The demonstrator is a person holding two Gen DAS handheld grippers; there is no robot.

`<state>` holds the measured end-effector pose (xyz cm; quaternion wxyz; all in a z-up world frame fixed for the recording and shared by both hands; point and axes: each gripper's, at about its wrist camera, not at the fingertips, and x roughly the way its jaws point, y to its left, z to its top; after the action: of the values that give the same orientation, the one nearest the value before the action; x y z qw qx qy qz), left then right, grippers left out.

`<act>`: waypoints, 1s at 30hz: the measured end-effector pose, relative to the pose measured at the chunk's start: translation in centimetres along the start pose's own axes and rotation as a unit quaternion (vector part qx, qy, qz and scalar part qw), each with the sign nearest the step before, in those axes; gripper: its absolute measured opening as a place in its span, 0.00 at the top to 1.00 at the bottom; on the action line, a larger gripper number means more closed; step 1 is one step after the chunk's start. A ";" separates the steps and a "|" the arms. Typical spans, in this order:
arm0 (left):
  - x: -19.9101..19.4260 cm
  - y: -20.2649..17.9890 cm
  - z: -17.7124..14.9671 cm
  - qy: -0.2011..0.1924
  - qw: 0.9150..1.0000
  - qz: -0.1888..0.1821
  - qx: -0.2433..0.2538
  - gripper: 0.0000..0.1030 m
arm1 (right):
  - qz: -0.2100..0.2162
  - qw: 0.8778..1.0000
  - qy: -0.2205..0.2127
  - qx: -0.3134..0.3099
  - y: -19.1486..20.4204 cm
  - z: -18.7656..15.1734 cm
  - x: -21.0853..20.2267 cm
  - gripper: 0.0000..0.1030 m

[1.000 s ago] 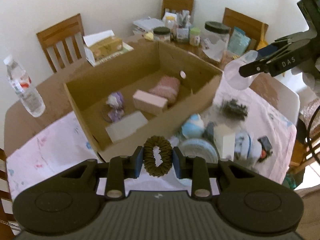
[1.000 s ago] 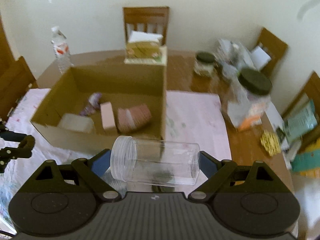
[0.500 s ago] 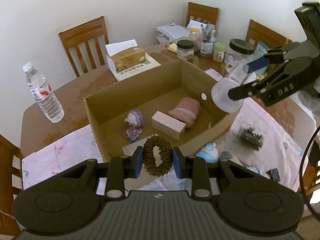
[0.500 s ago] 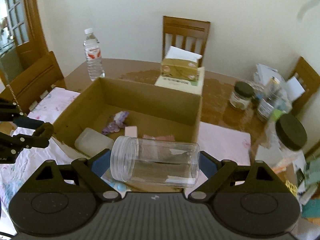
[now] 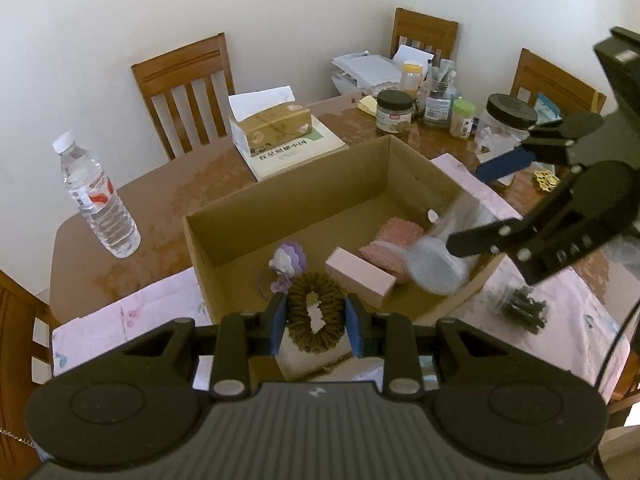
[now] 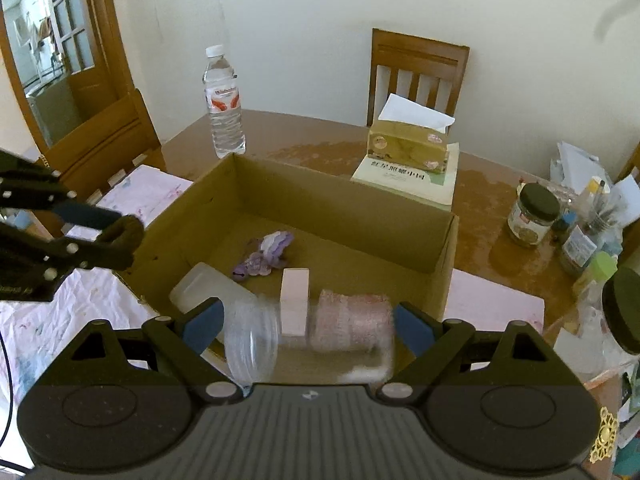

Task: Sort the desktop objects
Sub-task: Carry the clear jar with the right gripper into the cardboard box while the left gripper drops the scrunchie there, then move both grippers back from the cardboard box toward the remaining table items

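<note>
An open cardboard box (image 5: 288, 184) (image 6: 340, 184) stands mid-table with a pink block (image 5: 360, 280), a pink knitted roll (image 5: 394, 242), a purple fabric flower (image 5: 288, 260) and a white container (image 6: 208, 288) inside. My left gripper (image 5: 316, 322) is shut on a brown scrunchie (image 5: 316, 320) over the box's near wall; in the right wrist view it (image 6: 126, 236) hangs at the box's left edge. My right gripper (image 6: 308, 326) (image 5: 464, 206) hovers over the box's right end. A clear plastic jar (image 6: 308, 336) (image 5: 436, 268) lies sideways between its pads, blurred and sagging lower, apparently loose.
A water bottle (image 5: 98, 200), a tissue box on a book (image 5: 276, 128) and dark-lidded jars with clutter (image 5: 440, 104) stand on the brown table. Black clips (image 5: 516, 308) lie on the pink cloth (image 5: 132, 320). Wooden chairs ring the table.
Both grippers have come closer over the box. The jar, sharp and gripped before, is now smeared and lower between the right pads. The scrunchie stays clamped in the left.
</note>
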<state>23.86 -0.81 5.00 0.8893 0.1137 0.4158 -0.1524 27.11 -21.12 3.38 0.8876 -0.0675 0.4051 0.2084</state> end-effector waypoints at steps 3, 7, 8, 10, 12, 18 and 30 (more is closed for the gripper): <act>1.0 0.2 0.5 0.005 1.000 -0.005 0.004 0.71 | 0.003 1.000 -0.001 0.003 0.0 -0.1 0.0 0.08; 2.4 0.4 1.0 0.013 1.000 -0.007 0.007 0.71 | -0.001 1.000 0.002 0.009 -0.3 -0.8 -0.2 0.07; 2.8 0.5 1.2 0.015 1.000 -0.008 0.006 0.71 | -0.002 1.000 0.002 0.012 -0.4 -1.1 -0.4 0.07; 3.5 0.6 1.5 0.019 1.000 -0.008 0.006 0.71 | -0.003 1.000 0.005 0.016 -0.6 -1.5 -0.5 0.07; 4.2 0.6 1.9 0.023 1.000 -0.005 0.011 0.71 | -0.004 1.000 0.004 0.019 -0.8 -1.8 -0.8 0.07; 5.9 1.4 3.0 0.025 0.999 0.014 0.015 0.62 | -0.005 1.000 0.001 0.031 -1.3 -2.5 -1.4 0.07; 5.4 0.9 2.2 0.012 0.999 0.032 0.033 0.22 | -0.003 0.999 -0.009 0.032 -1.1 -4.4 -2.4 0.04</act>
<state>29.04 -1.68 2.31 0.8844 0.1582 0.4175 -0.1361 23.19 -24.12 2.20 0.8935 -0.0388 0.4036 0.1931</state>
